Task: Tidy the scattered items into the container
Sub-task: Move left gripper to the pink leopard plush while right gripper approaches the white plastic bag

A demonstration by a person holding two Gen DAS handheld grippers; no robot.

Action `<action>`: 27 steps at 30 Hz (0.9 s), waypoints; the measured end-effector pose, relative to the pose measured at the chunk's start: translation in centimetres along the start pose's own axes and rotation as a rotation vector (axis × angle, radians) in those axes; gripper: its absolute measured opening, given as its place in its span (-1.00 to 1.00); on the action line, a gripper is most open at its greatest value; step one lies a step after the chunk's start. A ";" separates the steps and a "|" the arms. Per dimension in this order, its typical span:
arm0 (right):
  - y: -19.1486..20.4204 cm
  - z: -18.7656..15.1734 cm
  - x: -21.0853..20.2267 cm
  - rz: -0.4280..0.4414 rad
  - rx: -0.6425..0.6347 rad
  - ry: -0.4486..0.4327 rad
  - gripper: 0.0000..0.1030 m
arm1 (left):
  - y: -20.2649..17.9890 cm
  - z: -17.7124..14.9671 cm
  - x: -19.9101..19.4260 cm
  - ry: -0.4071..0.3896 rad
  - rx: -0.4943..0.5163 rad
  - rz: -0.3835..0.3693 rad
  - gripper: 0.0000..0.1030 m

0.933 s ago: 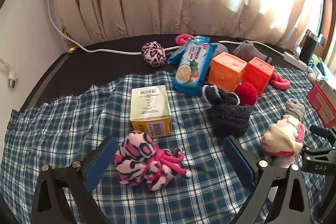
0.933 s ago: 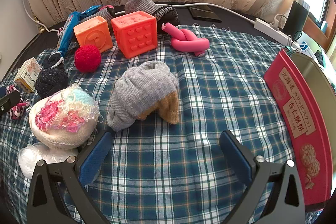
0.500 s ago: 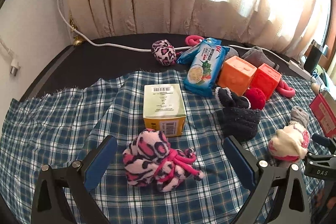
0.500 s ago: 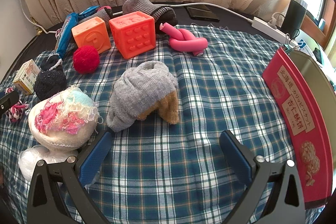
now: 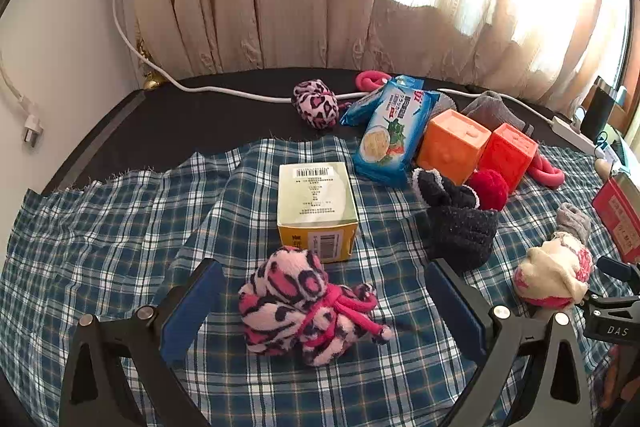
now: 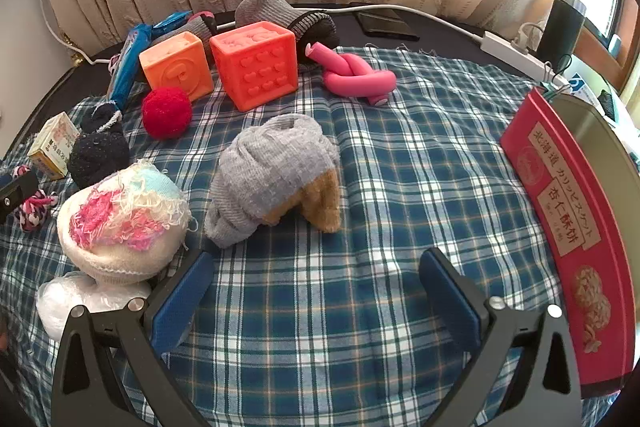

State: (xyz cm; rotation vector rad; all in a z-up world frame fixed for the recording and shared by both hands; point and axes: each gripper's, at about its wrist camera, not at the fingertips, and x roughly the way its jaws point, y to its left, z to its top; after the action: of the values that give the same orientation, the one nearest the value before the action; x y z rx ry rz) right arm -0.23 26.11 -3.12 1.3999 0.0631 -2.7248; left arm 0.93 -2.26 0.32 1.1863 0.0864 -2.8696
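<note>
My left gripper (image 5: 324, 307) is open, its blue pads either side of a pink leopard-print soft toy (image 5: 304, 307) on the plaid cloth, not touching it. Behind the toy stands a yellow-green box (image 5: 316, 207). My right gripper (image 6: 316, 291) is open and empty, just short of a rolled grey and tan sock (image 6: 276, 179). A white and pink fluffy sock ball (image 6: 120, 223) lies to its left. The red tin container (image 6: 568, 223) stands at the right edge.
Orange cube (image 6: 178, 67), red-orange cube (image 6: 256, 65), red pompom (image 6: 166, 113), dark sock (image 5: 460, 227), pink twisted roller (image 6: 356, 79), blue snack packs (image 5: 396, 131), a second leopard toy (image 5: 316, 105). A white cable (image 5: 224, 89) and power strip (image 6: 516, 53) run along the back.
The left gripper has drawn back and tilted up a little, so the items sit lower and farther in view. The right gripper has barely moved. Both stay open.
</note>
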 end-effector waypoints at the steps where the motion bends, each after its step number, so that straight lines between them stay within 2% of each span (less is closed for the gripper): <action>1: 0.0 0.0 0.0 -0.001 -0.001 0.000 1.00 | 0.0 0.0 0.0 -0.002 0.000 0.003 0.99; 8: 0.1 0.0 0.0 -0.002 -0.005 0.001 1.00 | 0.8 0.2 -0.8 0.007 0.009 0.011 0.99; 12: 0.1 0.1 0.0 -0.003 -0.006 0.001 1.00 | 0.9 -0.7 -0.7 0.042 0.044 0.016 0.99; 16: 0.1 0.1 0.0 -0.004 -0.006 0.002 1.00 | 1.7 -1.4 -0.1 0.080 0.029 0.018 0.99; 27: 0.1 0.1 0.0 -0.003 -0.005 0.002 1.00 | 2.0 -1.5 1.1 0.100 0.002 0.010 0.99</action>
State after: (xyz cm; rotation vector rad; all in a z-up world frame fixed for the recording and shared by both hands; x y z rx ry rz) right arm -0.27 26.04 -3.06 1.4028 0.0719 -2.7236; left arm 1.32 -4.20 -1.62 1.3264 0.0799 -2.8022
